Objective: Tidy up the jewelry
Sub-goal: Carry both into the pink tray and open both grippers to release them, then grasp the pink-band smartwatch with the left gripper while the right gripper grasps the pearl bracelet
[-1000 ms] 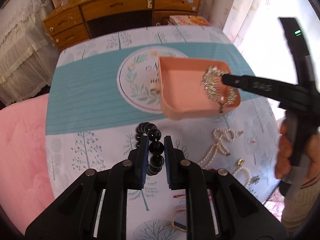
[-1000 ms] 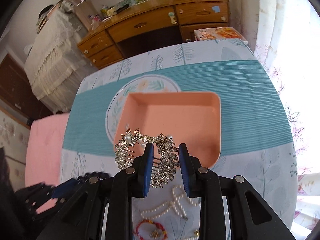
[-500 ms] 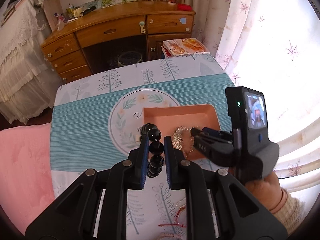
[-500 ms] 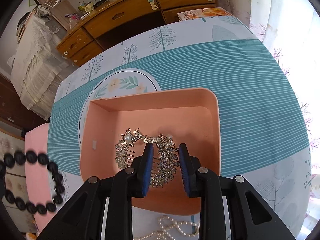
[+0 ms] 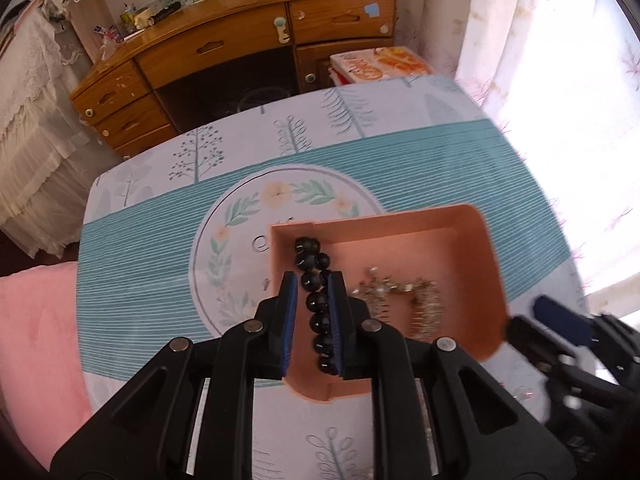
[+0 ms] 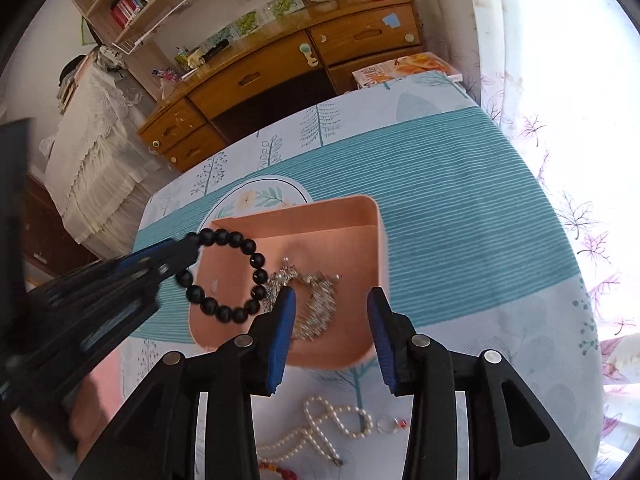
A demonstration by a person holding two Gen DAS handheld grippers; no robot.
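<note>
A pink tray (image 5: pixel 490 248) (image 6: pixel 380 224) sits on the patterned tablecloth. My left gripper (image 5: pixel 313 286) is shut on a black bead bracelet (image 5: pixel 314 280) (image 6: pixel 224 312), which hangs over the tray's left part. A silver leaf-shaped hair comb (image 5: pixel 424 304) (image 6: pixel 316 304) lies on the tray floor. My right gripper (image 6: pixel 330 300) hovers just above and in front of the comb; its jaws are opening and nothing is pressed between them. In the left wrist view the right gripper (image 5: pixel 556 320) shows blurred at the tray's right corner.
On the cloth near me lie a pearl bow (image 6: pixel 320 428), a small ring (image 6: pixel 390 424) and a red-yellow bracelet (image 6: pixel 276 470). A wooden desk (image 5: pixel 240 40) stands beyond the table, a pink cushion (image 5: pixel 36 340) at its left, curtains (image 6: pixel 560 80) on the right.
The right gripper let go of the silver comb, which now lies in the tray, and pulled back. The left gripper carried the black bracelet rightwards over the tray.
</note>
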